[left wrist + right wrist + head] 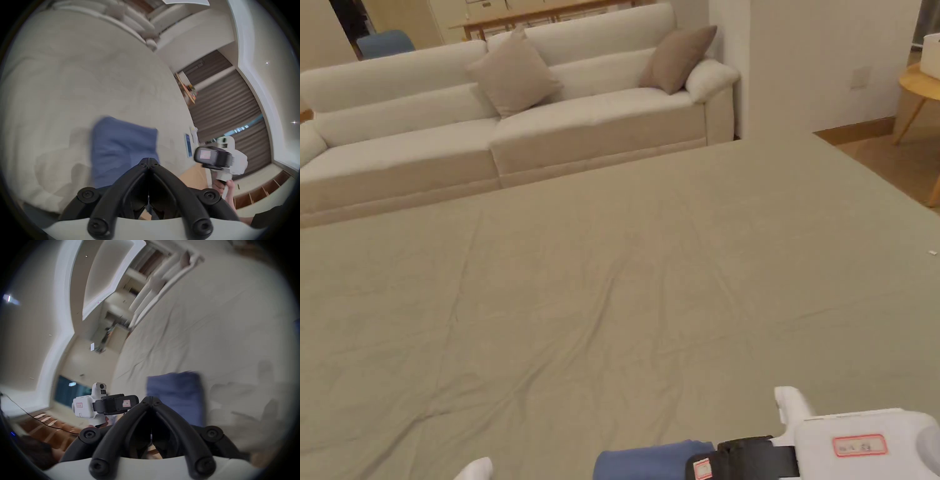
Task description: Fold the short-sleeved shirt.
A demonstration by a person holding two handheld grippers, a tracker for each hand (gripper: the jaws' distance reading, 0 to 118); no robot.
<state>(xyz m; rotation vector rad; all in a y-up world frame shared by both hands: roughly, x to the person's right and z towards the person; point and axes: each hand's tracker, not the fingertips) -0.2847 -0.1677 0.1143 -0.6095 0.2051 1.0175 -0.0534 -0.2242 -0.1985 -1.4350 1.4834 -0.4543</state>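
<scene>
The blue short-sleeved shirt [650,462] lies folded into a small rectangle at the near edge of the sheet-covered table [625,281]. It is blurred in the left gripper view [123,146] and in the right gripper view [175,394]. My left gripper [149,160] has its jaws pressed together, their tips just over the shirt's near corner, and I see no cloth between them. My right gripper [151,398] is shut the same way beside the shirt's edge. In the head view the right gripper [737,459] sits just right of the shirt, and a white bit of the left gripper [475,469] is at the bottom edge.
A wrinkled olive-beige sheet covers the whole table. Behind it stands a cream sofa [506,125] with two cushions. A wall corner [819,62] and a small wooden side table [919,87] are at the back right. A hand [227,186] holds the right gripper.
</scene>
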